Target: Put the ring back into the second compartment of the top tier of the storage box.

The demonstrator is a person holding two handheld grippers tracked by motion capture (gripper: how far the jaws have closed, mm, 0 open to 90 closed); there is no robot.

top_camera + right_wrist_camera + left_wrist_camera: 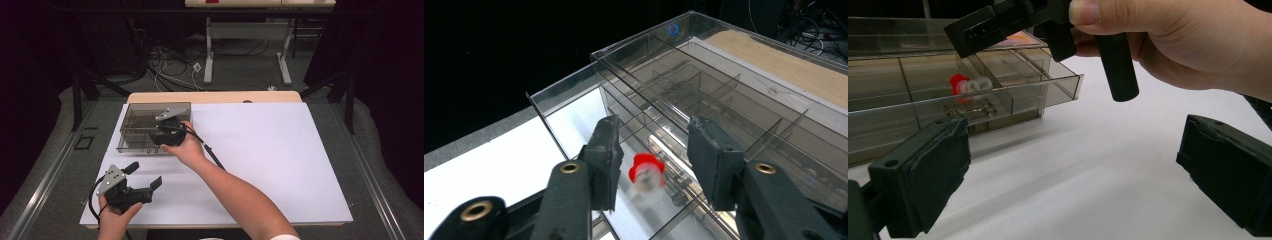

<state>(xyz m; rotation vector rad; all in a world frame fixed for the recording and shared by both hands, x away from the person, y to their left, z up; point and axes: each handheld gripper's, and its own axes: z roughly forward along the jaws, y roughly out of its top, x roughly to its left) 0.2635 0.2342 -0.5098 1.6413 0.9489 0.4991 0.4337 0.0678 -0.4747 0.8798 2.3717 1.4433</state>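
Table (pixel 260 150) white-covered; cables (pixel 170 65) on floor behind.

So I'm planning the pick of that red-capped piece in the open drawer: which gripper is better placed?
Right gripper: its open jaws hang directly over the red-capped piece in the drawer. Left gripper sits away, over the white sheet.
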